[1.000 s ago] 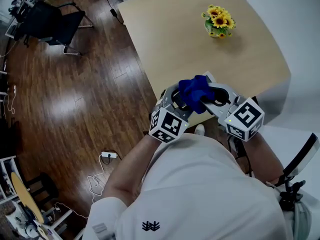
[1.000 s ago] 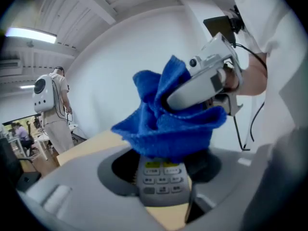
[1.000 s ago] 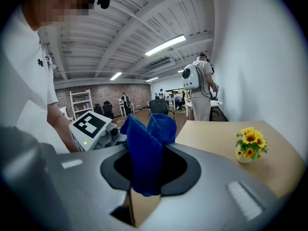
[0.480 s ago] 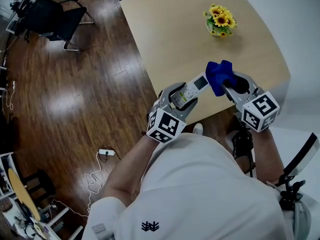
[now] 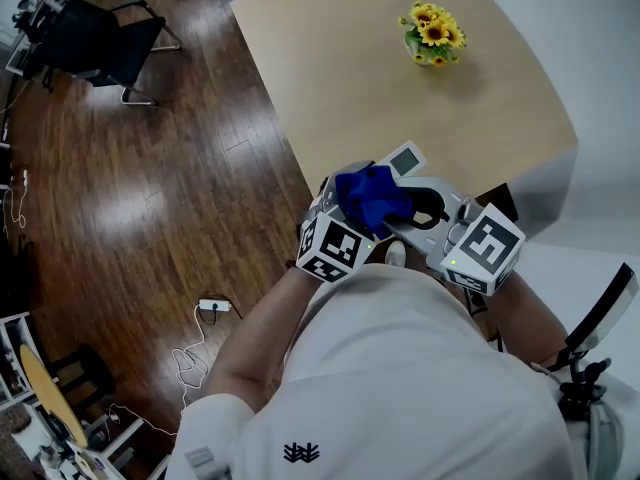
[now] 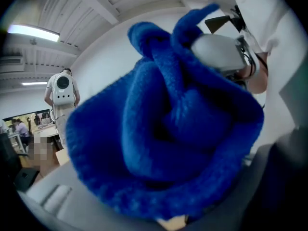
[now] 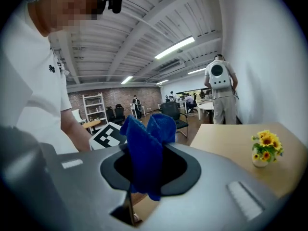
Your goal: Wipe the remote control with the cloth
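Left gripper: down at the near table edge, the left gripper (image 5: 343,211) has its jaws closed on the remote control (image 5: 405,158). Only the remote's screen end pokes out past the cloth (image 5: 368,196), pointing up the table.
Left gripper view: blue everywhere! The bunched, folded cloth fills the frame and lies right across the grey jaws, so the remote underneath is hidden here.
Right gripper: coming in from the right, the right gripper (image 5: 405,211) has its jaws clamped on the cloth. In its own view a blue fold stands up through the dark ring between the jaws, and a tail hangs below.
Cloth: sitting on top of the remote, right between the two grippers and touching both.
Remote control: over the near edge of the table, most of its body under the cloth.
Marker cubes: the left cube (image 5: 333,248) and the right cube (image 5: 485,246) sit close in front of the person's white shirt (image 5: 400,388).
Table: pale wood (image 5: 330,78), with a small pot of sunflowers (image 5: 433,33) on the far side, well apart from the grippers.
Floor: dark boards (image 5: 120,198), a black chair (image 5: 100,43) at the far left, and a white power strip (image 5: 213,308) with its cable near the person.
Background: a standing person in white (image 7: 219,88) with a round pack on the back, beyond the table by the wall.
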Demonstrator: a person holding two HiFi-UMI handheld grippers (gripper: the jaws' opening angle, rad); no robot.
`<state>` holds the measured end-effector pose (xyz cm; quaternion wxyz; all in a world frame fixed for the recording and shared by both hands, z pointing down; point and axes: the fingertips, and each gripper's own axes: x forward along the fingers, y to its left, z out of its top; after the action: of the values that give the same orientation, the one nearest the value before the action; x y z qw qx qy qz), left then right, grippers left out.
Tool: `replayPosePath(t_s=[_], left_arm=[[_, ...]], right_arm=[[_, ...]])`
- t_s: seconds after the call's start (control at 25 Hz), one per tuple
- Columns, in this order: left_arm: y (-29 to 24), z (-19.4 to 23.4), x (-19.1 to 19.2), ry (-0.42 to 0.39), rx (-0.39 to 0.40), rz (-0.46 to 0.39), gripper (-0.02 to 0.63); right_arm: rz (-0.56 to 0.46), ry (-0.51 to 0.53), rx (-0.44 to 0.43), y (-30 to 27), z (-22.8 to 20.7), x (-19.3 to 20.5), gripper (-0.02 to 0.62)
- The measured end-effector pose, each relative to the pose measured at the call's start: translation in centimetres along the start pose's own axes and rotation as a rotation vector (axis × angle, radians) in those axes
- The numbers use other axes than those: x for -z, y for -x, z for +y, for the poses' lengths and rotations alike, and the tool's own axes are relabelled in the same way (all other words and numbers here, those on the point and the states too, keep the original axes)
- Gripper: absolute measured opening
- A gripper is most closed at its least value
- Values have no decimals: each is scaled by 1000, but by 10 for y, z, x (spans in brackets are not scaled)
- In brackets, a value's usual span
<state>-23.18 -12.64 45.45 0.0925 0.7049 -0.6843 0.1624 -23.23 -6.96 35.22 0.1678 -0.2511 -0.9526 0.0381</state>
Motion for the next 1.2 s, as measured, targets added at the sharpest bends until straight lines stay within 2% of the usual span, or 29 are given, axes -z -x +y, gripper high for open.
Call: replayPosePath(t_s=[0.12, 0.52, 0.72, 0.8, 0.92, 1.2], left_arm=[[3, 1, -2, 0, -5, -5, 273], [12, 6, 3, 5, -20, -7, 273], [10, 6, 1, 5, -19, -14, 273], [10, 7, 1, 8, -16, -13, 273], [10, 8, 2, 14, -14, -15, 273], [7, 8, 0, 14, -6, -16, 273]], right_arm=[[17, -8, 16, -1, -8, 9, 89], [67, -63, 317, 52, -113, 30, 89], [76, -72, 384, 68, -135, 34, 89], [68, -69, 373, 66, -129, 28, 89], [37, -54, 300, 52, -102, 12, 89], [-30, -25, 17, 6, -10, -15, 89]])
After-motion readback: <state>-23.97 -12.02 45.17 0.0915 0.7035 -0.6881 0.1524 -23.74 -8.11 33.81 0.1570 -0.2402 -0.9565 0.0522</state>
